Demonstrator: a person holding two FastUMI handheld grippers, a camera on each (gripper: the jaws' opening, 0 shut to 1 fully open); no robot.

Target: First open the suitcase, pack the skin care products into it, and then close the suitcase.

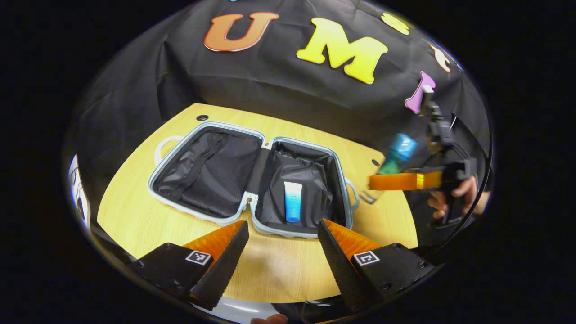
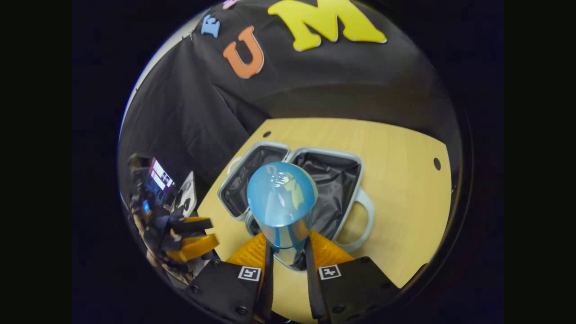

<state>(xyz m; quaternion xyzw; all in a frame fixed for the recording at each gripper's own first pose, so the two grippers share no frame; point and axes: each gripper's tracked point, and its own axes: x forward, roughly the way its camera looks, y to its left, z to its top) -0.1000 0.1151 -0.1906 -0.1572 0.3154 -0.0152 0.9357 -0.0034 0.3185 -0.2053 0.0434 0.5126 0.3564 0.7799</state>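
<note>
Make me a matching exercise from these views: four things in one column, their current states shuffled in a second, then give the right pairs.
Things:
1. suitcase
2. tube
3. bottle
4. left tongs

States:
A. held above the table
B. open, holding nothing
C. lying flat, lid open
D. lying in the suitcase's right half

Pairs: 1-C, 2-D, 3-A, 4-B. The right tongs grip the bottle.

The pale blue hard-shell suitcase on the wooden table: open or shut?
Open. The pale blue hard-shell suitcase lies with both halves spread flat, black lining exposed, a blue-and-white tube inside.
</note>
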